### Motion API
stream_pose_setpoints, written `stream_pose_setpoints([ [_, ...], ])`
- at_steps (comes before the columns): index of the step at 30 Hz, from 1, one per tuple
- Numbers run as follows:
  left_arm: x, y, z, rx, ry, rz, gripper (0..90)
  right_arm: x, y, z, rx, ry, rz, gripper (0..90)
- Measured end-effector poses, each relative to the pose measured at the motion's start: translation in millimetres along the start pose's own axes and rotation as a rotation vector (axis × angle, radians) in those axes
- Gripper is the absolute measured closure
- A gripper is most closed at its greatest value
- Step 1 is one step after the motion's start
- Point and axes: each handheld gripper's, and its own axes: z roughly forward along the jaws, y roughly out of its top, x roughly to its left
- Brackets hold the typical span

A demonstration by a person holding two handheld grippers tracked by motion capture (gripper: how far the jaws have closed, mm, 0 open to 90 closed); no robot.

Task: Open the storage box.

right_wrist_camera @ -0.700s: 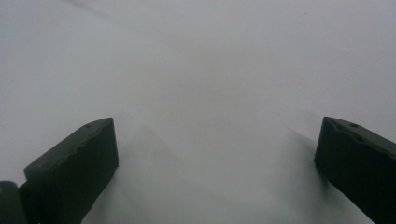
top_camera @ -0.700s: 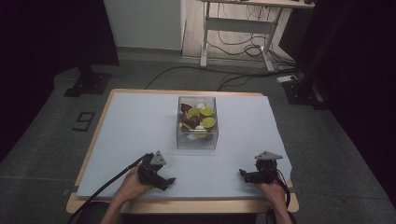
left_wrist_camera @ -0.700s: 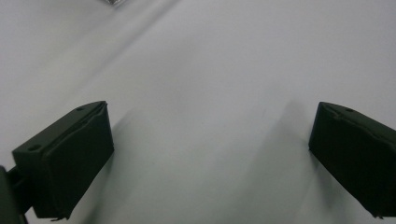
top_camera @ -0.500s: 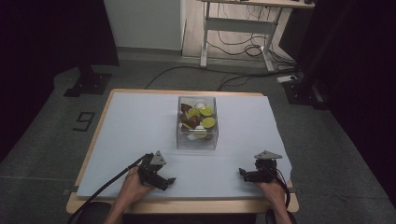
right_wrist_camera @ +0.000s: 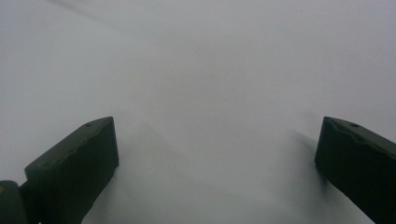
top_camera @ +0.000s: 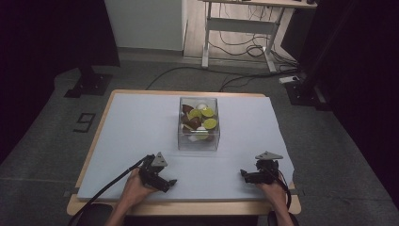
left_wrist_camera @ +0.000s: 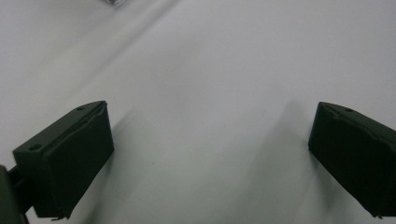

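A clear plastic box (top_camera: 199, 123) stands in the middle of the white-covered table (top_camera: 131, 132), holding several lime-green, brown and white pieces. My left gripper (top_camera: 169, 182) rests near the table's front edge at the left, a hand on it, its tips pointing right. My right gripper (top_camera: 244, 175) rests near the front edge at the right, pointing left. In the left gripper view the left gripper (left_wrist_camera: 210, 154) has its black jaws wide apart over bare white cloth. The right gripper (right_wrist_camera: 217, 163) in its own view stands just as open, with nothing between the jaws.
A cable (top_camera: 108, 187) trails from the left gripper off the front left of the table. Beyond the table are a grey floor, a white desk frame (top_camera: 240, 28) with loose cables, and dark stands at both sides.
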Motion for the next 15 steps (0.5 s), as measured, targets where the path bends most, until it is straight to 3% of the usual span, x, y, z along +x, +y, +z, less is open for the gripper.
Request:
stream_pose_setpoints([
  [5,0.4,0.2,-0.7,0.001,-0.002,0.002,0.2,0.1,1.1,-1.7,0.015,0.018,-0.006,0.0],
  [10,1.6,0.6,-2.2,0.001,-0.001,-0.003,3.6,5.4,2.1,-7.1,0.024,0.066,-0.019,3.8],
  [15,3.0,2.3,-7.1,-0.007,0.023,-0.007,6.9,7.4,4.1,-12.1,0.026,0.079,-0.026,4.0],
])
